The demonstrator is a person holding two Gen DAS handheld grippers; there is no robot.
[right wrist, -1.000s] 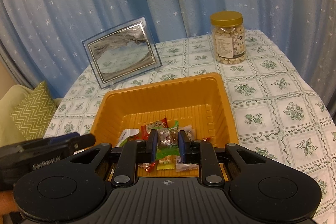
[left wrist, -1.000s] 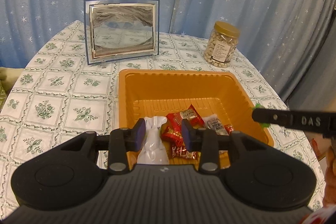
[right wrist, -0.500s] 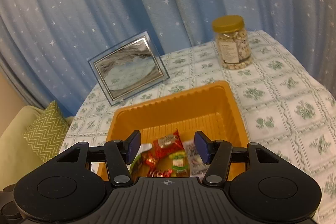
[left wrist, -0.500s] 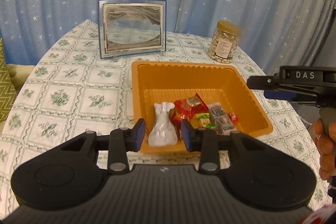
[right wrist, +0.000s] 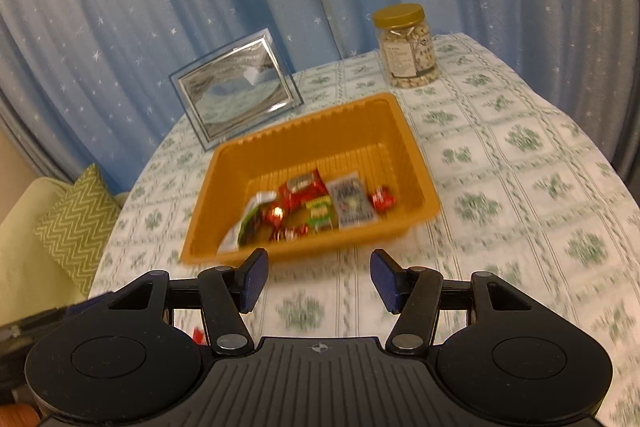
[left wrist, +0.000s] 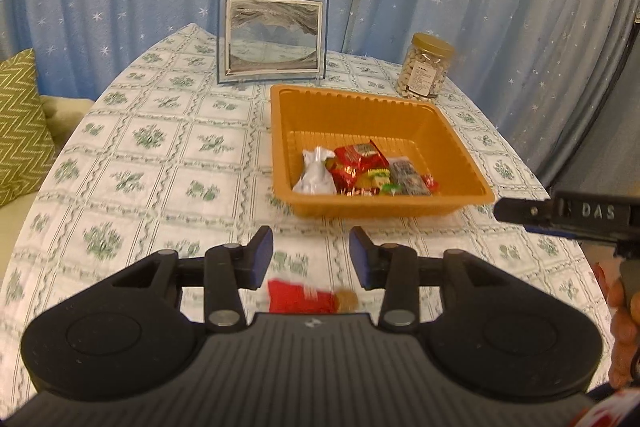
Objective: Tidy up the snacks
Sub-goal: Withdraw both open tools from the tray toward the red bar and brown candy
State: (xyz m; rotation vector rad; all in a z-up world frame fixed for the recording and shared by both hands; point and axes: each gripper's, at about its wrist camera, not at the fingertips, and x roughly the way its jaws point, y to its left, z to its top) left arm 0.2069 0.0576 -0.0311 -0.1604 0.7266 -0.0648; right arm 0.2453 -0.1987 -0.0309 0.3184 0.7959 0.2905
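Note:
An orange tray point(left wrist: 464, 163) point(right wrist: 416, 163) sits mid-table and holds several wrapped snacks, among them a white packet point(left wrist: 316, 179) and a red packet point(left wrist: 360, 157) point(right wrist: 302, 189). My left gripper point(left wrist: 311, 259) is open and empty, well in front of the tray. A red snack packet point(left wrist: 302, 301) lies on the tablecloth just below it, partly hidden by the gripper body. My right gripper point(right wrist: 318, 279) is open and empty, also in front of the tray. Its side shows at the right of the left wrist view point(left wrist: 560, 215).
A glass picture frame point(left wrist: 274, 37) point(right wrist: 236, 89) stands behind the tray. A jar of nuts point(left wrist: 426, 71) point(right wrist: 406, 47) stands at the back right. A green zigzag cushion point(left wrist: 20, 123) point(right wrist: 76, 227) lies off the table's left edge. Blue starred curtains hang behind.
Both grippers pulled back from the tray toward the table's near edge. The right gripper, shut on a snack one second ago, opened and left it in the tray. A red packet came into view.

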